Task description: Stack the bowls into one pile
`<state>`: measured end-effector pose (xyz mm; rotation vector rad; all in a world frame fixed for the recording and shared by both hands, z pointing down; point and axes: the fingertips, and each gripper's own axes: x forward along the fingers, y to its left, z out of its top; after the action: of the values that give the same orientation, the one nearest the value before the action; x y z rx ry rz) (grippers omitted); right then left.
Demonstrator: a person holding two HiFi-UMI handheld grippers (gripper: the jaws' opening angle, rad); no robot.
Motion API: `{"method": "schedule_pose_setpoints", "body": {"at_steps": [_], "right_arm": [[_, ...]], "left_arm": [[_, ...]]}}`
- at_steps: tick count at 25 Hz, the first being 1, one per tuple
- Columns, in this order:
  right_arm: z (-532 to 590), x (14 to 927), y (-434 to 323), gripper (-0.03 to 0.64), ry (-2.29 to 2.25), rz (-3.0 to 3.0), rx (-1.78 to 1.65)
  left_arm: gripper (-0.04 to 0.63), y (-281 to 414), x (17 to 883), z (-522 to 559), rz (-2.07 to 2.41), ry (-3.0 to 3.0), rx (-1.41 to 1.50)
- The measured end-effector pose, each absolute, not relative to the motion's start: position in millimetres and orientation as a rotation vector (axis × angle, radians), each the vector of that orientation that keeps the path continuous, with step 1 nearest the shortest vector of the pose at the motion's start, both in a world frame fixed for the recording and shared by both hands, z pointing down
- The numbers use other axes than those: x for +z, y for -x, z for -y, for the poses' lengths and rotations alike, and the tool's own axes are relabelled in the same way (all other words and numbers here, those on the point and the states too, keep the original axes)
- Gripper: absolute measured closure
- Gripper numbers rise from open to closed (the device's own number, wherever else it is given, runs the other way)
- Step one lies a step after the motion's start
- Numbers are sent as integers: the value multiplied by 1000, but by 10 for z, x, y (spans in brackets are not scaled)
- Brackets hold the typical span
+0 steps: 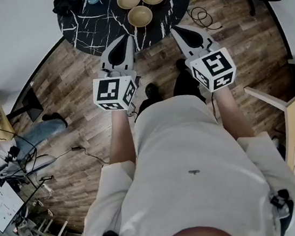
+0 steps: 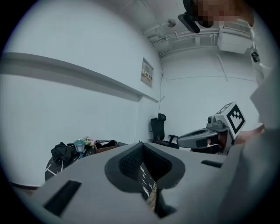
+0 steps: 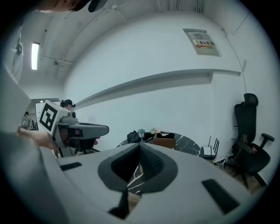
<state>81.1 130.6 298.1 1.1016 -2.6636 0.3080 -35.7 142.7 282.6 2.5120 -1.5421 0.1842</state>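
With left tongs (image 1: 127, 37) and right tongs (image 1: 177, 29) pressed together, empty, the top-centre bowls (image 1: 140, 16) look light and rigid, best pinched at a rim.

Three separate bowls (image 1: 140, 16) on marbled table (image 1: 86, 28)

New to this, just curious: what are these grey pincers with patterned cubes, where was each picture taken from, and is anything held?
A person holds two hand tools: the left gripper and the right gripper, two-jaw pincers, each bearing a marker cube. The head view looks down from a camera on the person's head; the other two cameras ride on the grippers and look along their jaws. Both grippers are shut and hold nothing. Ahead stands a round black table with three tan bowls side by side, not yet stacked.
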Motion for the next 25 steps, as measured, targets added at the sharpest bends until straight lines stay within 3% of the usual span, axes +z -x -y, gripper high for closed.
{"method": "schedule_pose_setpoints", "body": {"at_steps": [25], "right_arm": [[-1920, 3213, -67, 604, -1311, 2485, 456]], "left_arm": [[588, 1080, 2908, -1849, 1309, -2609, 181]]}}
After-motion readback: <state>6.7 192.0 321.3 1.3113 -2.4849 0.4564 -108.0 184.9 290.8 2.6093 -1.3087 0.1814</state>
